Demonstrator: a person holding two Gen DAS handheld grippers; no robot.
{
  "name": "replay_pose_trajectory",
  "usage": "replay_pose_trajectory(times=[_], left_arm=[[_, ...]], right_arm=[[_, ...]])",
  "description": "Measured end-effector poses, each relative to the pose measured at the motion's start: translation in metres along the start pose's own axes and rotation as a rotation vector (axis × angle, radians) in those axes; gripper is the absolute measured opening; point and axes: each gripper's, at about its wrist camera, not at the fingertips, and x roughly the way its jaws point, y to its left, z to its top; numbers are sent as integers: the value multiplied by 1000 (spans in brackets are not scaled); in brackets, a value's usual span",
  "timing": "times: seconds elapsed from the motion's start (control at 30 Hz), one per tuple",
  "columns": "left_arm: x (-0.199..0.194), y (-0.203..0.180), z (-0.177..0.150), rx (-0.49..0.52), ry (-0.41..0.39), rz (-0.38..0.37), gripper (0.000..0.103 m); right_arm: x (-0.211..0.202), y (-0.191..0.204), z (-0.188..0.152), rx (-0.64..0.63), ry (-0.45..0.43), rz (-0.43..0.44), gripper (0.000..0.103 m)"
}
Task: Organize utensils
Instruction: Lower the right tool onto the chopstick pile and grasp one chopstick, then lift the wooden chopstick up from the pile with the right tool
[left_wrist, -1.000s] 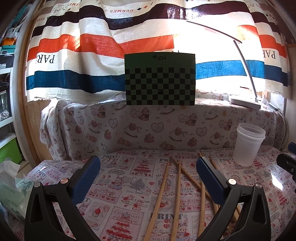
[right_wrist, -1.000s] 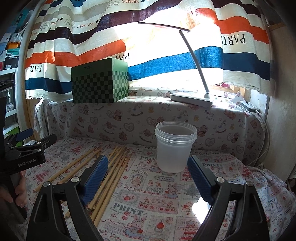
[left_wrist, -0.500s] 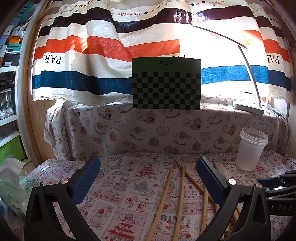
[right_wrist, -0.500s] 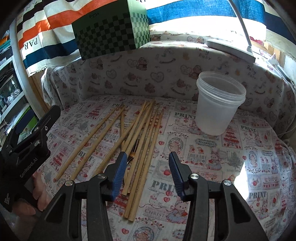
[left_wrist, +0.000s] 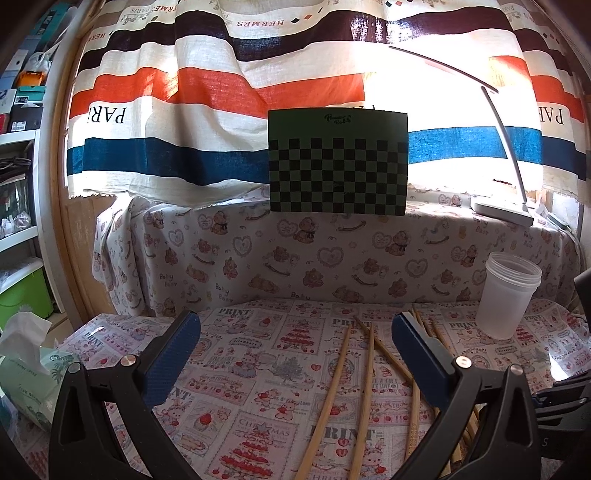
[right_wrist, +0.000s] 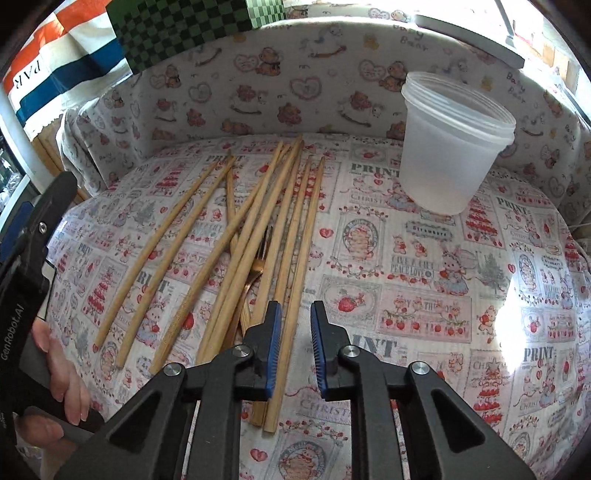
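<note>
Several long wooden chopsticks (right_wrist: 255, 236) lie in a loose pile on the printed tablecloth, with a bronze fork (right_wrist: 255, 273) partly under them. They also show in the left wrist view (left_wrist: 365, 380). A translucent plastic cup (right_wrist: 450, 144) stands upright at the back right, also in the left wrist view (left_wrist: 508, 295). My right gripper (right_wrist: 294, 332) hovers low over the near end of the rightmost chopsticks, its jaws narrowed to a small gap with one chopstick lying between them, untouched. My left gripper (left_wrist: 295, 354) is wide open and empty above the cloth, left of the chopsticks.
A green checkered box (left_wrist: 338, 162) and a desk lamp base (left_wrist: 502, 212) sit on the raised ledge behind. A tissue pack (left_wrist: 26, 373) lies at the left edge. Shelves stand far left. The striped curtain hangs behind.
My right gripper has tilted down and dropped toward the chopstick pile while its jaws narrowed from wide open to a small gap. The left gripper has barely moved.
</note>
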Motion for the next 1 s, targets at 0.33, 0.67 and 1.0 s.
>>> replay_pose_trajectory(times=[0.33, 0.67, 1.0], left_arm=[[-2, 1, 0, -7, -13, 15, 103], [11, 13, 0, -58, 50, 29, 103], [7, 6, -1, -29, 36, -6, 103]], right_arm=[[-7, 22, -31, -175, -3, -136, 14], [-36, 29, -47, -218, -256, -204, 9], [-109, 4, -20, -86, -632, -55, 8]])
